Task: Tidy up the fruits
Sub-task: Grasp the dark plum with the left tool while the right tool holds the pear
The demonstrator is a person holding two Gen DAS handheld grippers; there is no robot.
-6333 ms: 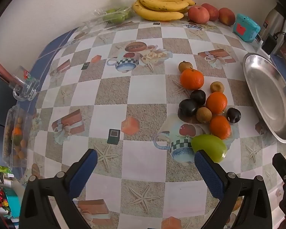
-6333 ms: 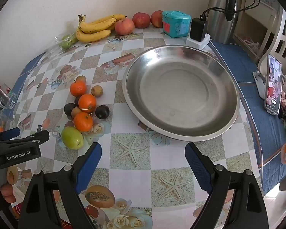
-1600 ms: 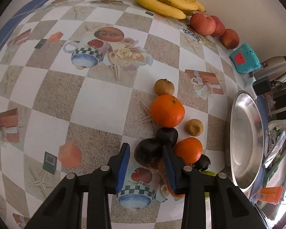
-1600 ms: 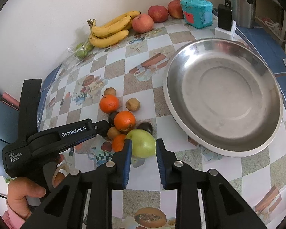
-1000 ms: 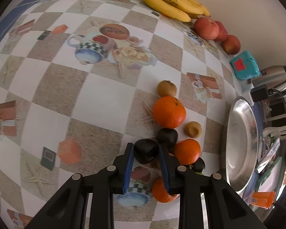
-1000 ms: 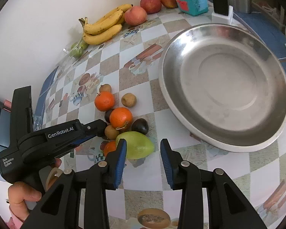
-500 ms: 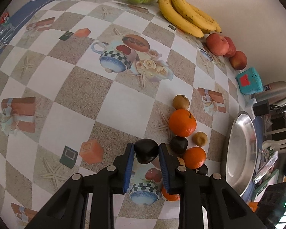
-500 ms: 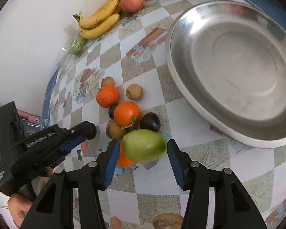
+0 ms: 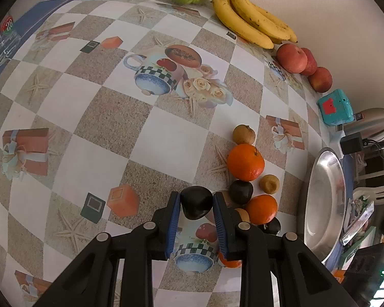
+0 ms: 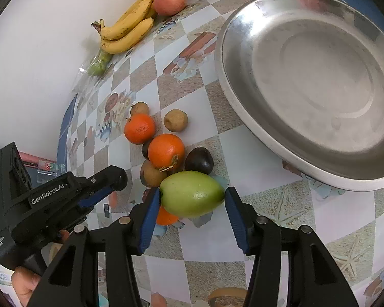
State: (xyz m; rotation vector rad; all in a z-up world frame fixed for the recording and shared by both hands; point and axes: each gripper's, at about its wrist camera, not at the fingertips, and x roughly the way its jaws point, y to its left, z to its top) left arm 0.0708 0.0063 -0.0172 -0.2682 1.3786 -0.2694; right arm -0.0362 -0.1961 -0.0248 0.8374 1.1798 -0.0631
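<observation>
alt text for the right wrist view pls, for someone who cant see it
The right tool has its blue pads either side of a green mango, which sits against a cluster of oranges, dark plums and small brown fruits on a checkered tablecloth. An empty steel platter lies to the right, bananas and apples sit by the wall, and the left tool enters from the left.

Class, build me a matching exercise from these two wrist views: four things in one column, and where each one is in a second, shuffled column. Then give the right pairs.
Things
1. dark plum
2. green mango
3. bananas
4. steel tray

Places
A. by the wall, next to the red apples
B. on the table, with no fruit in it
C. clamped in the left gripper
D. between the fingers of the right gripper

Pairs: 1-C, 2-D, 3-A, 4-B
</observation>
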